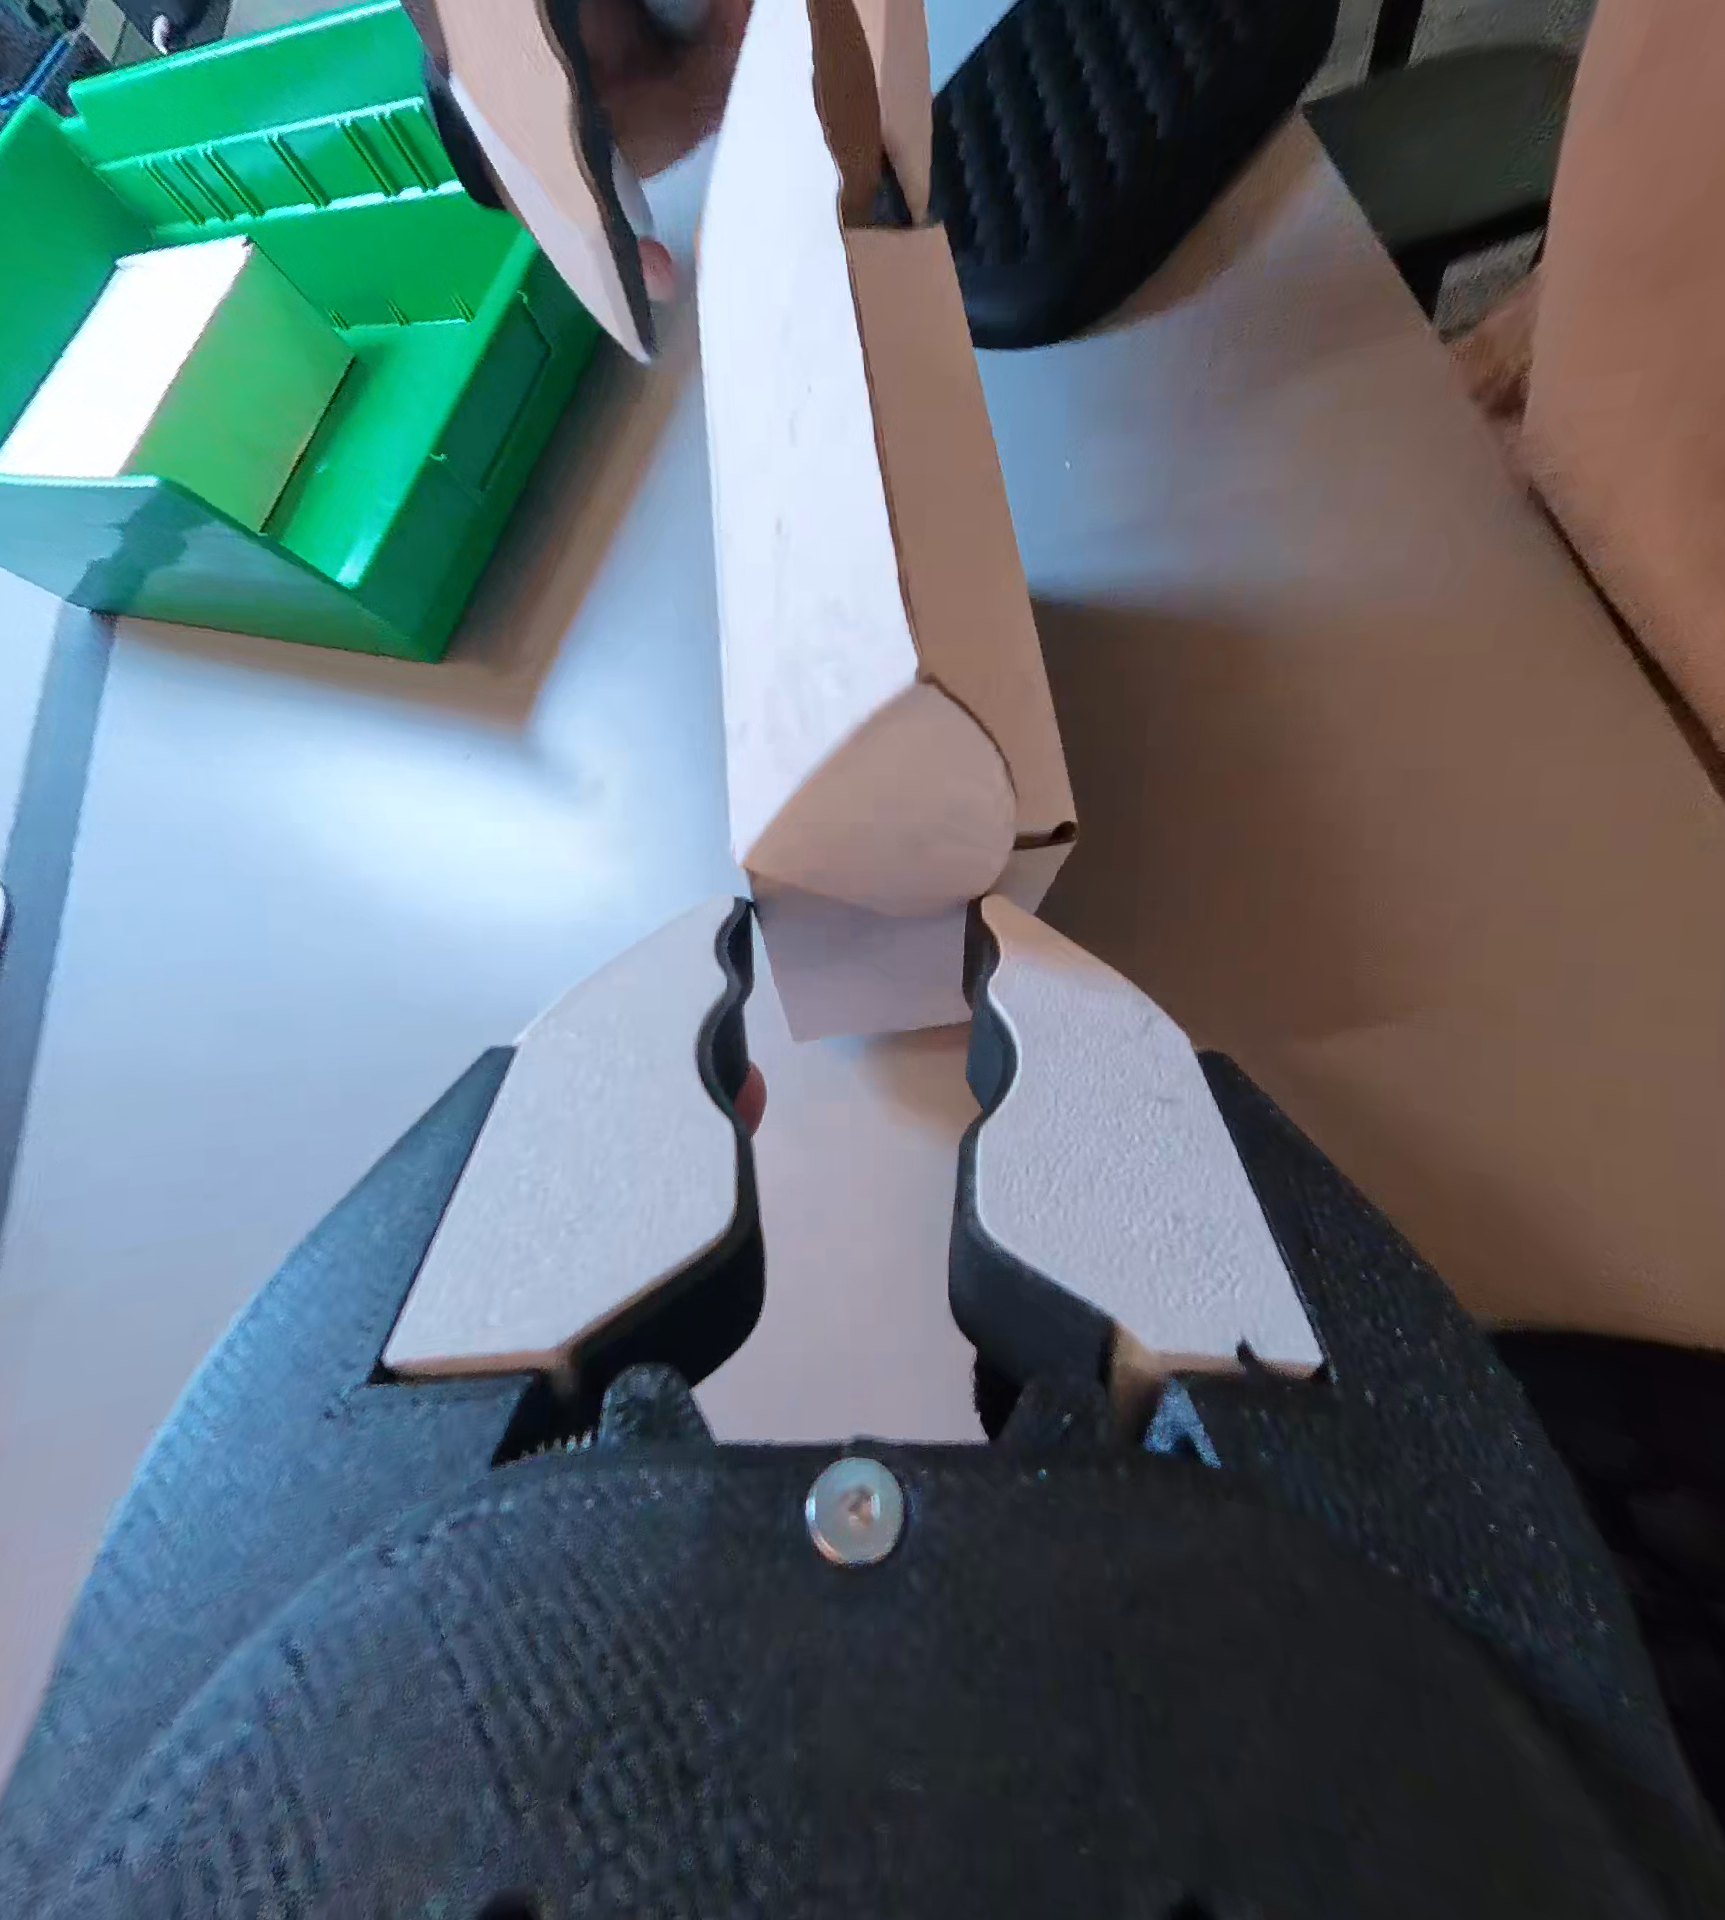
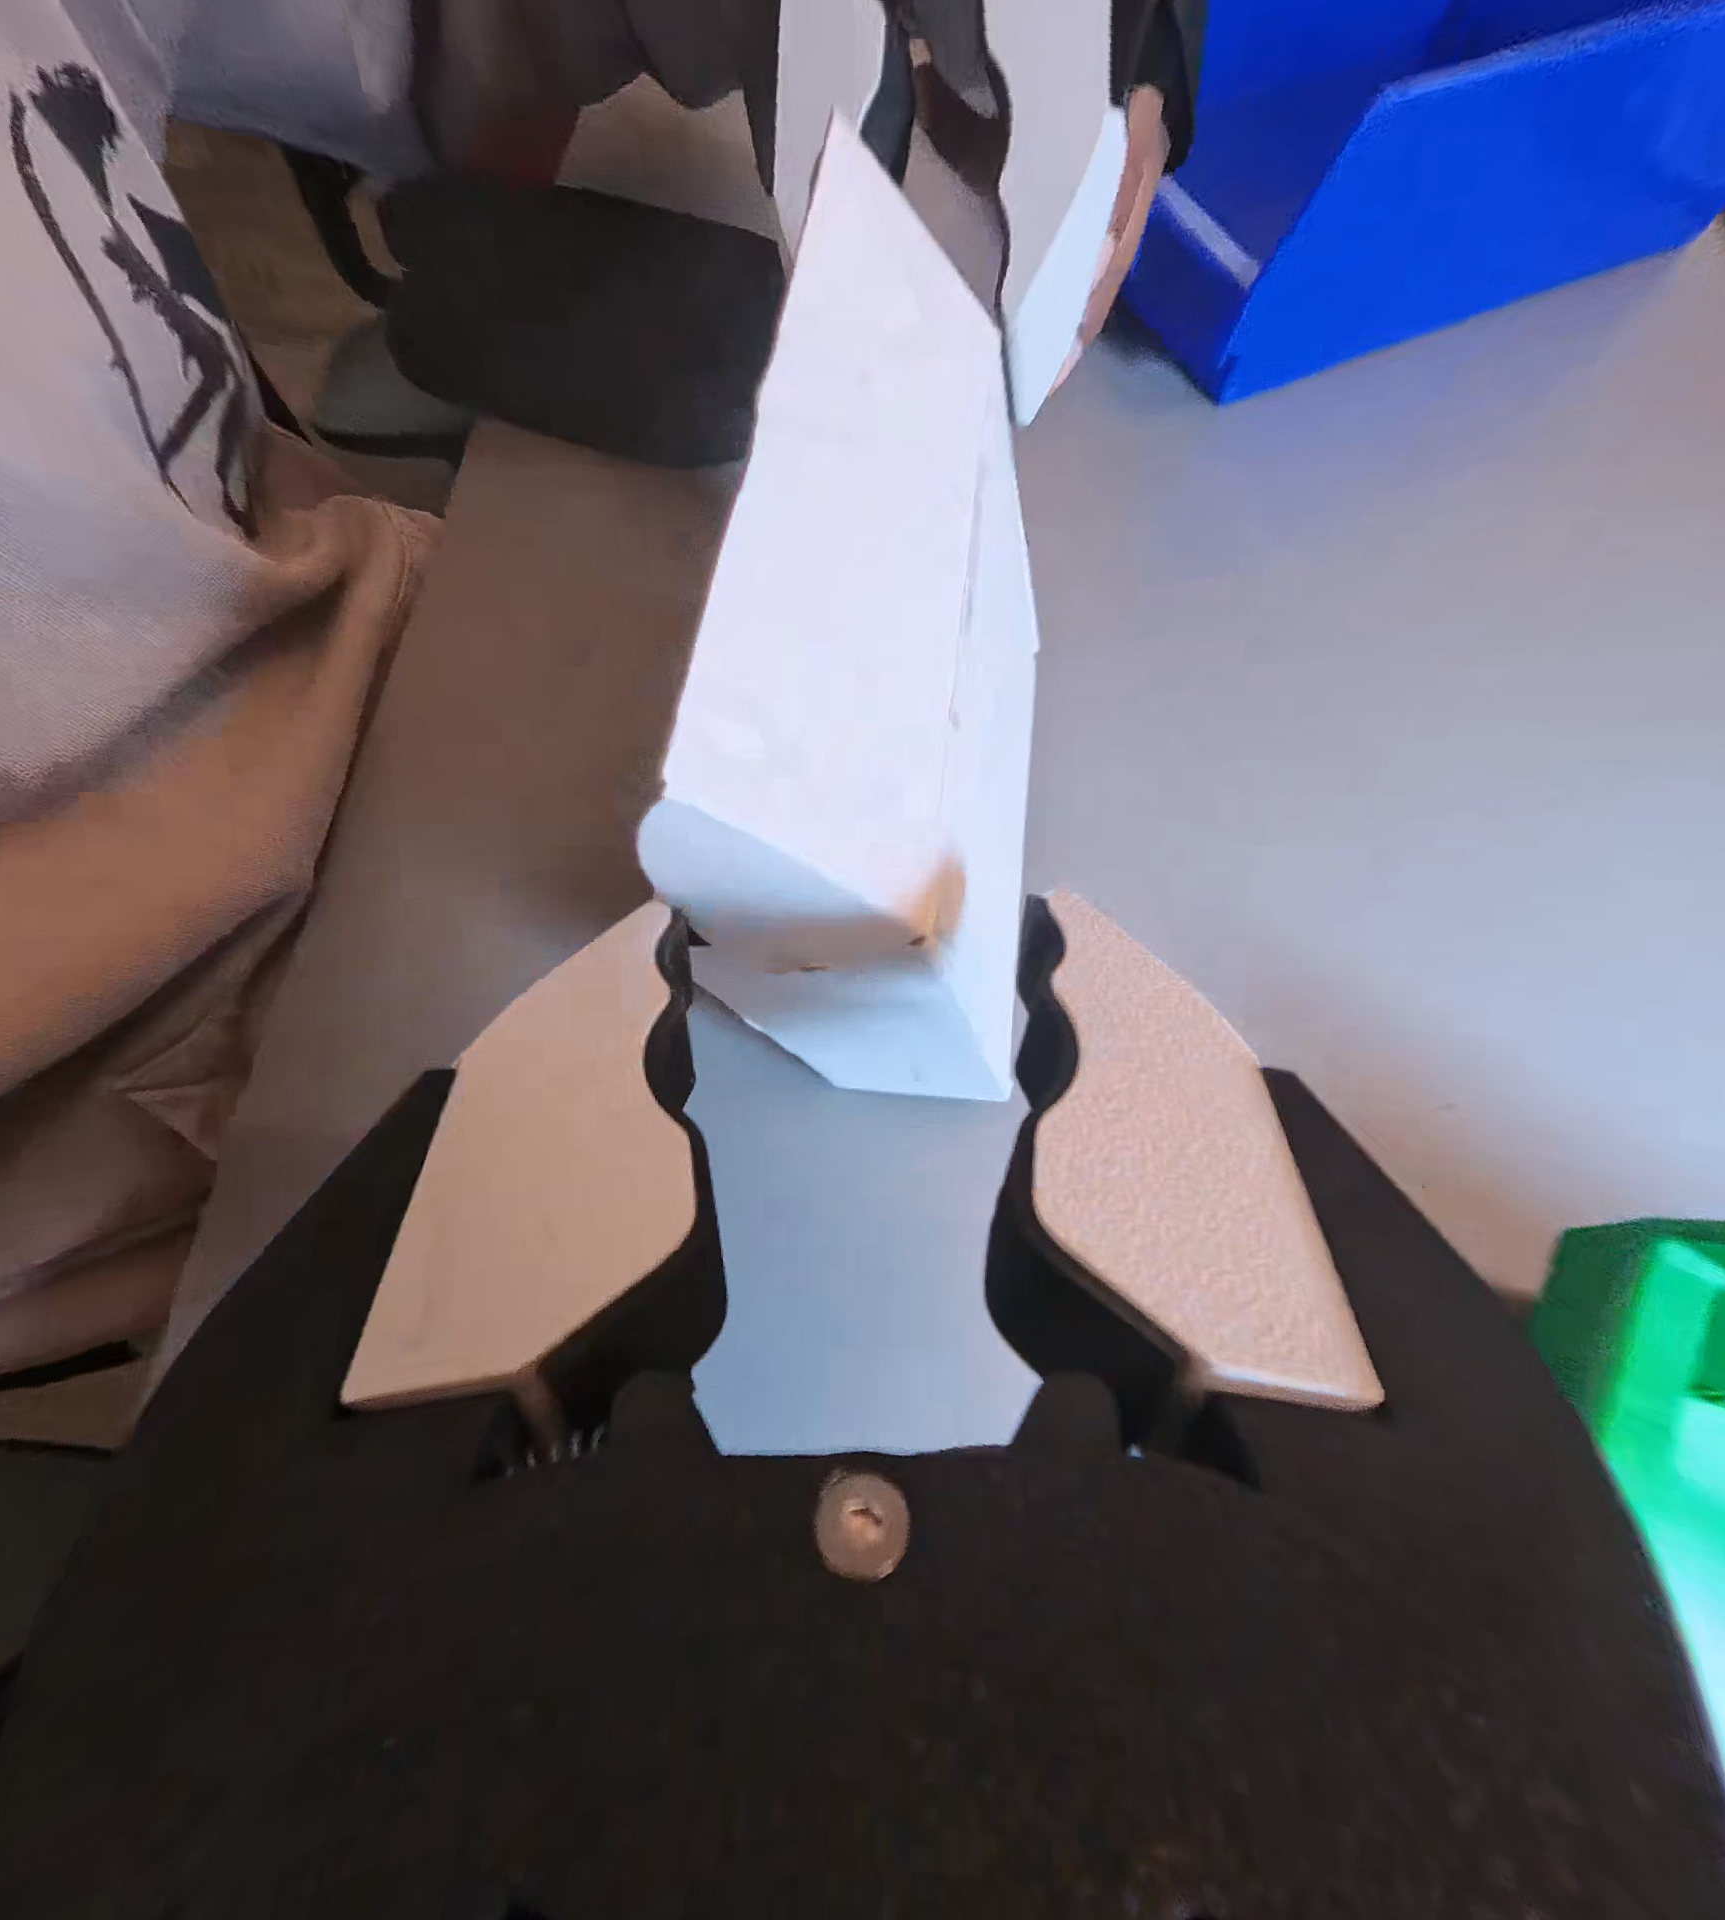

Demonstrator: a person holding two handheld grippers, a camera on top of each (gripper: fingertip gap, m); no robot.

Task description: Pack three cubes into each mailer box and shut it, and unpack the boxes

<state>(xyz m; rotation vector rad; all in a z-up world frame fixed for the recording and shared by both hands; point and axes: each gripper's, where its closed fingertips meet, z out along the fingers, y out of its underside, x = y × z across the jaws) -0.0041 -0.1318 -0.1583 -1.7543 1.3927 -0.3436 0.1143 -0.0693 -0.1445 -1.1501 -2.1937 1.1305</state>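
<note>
A shut white mailer box (image 1: 816, 468) is held on edge above the grey table (image 1: 318, 883), spanning the space between my two grippers. My left gripper (image 1: 863, 920) is shut on its near end. In the left wrist view, my right gripper (image 1: 567, 177) shows at the box's far end. In the right wrist view, the same box (image 2: 858, 582) runs away from my right gripper (image 2: 853, 914), which is shut on its end, and the left gripper's fingers (image 2: 1045, 260) show at the far end. No cubes are in view.
A green bin (image 1: 214, 561) at the left holds another white box (image 1: 131, 364); it also shows in the right wrist view (image 2: 1689, 1403). A blue bin (image 2: 1409, 208) stands on the table. A black chair (image 1: 1097, 177) is beyond the table edge. A person's shirt (image 2: 110, 623) is close by. Tip to tip, the grippers are about 15 cm apart.
</note>
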